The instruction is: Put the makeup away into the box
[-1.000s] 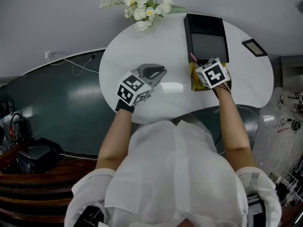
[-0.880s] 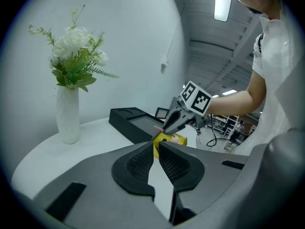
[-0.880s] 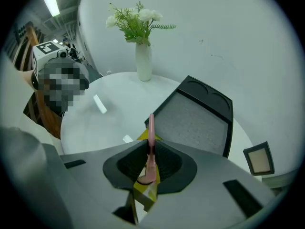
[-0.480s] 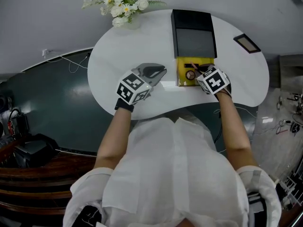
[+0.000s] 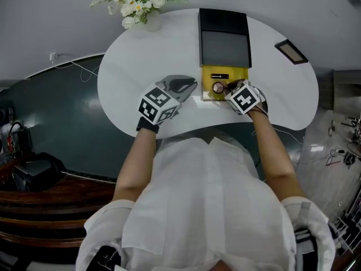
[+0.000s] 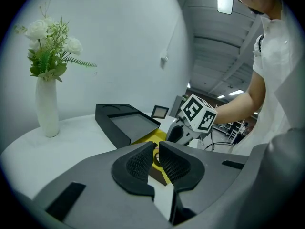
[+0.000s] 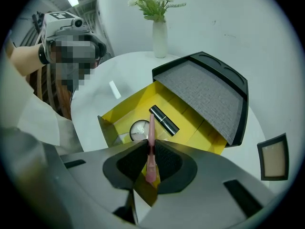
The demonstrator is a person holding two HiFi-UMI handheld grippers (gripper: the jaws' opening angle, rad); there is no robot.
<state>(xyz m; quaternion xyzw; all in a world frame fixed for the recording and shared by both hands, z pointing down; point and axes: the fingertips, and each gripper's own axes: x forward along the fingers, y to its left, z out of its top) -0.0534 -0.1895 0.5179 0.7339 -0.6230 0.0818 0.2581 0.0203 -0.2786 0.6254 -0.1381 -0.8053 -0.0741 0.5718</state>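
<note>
- Right gripper (image 7: 150,160) is clamped on a slim pink makeup stick (image 7: 151,130); the open yellow box (image 7: 125,109) lies just below and ahead of it.
- Left gripper (image 6: 156,162) is closed and empty, above the desk (image 6: 71,133).

Even light, warped, perhaps soft edges

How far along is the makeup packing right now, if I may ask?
Done: a black tube and a round compact lie in the yellow box. In hand: the right gripper holds a pink stick above it. Remaining: drop it in; the lid is open.
</note>
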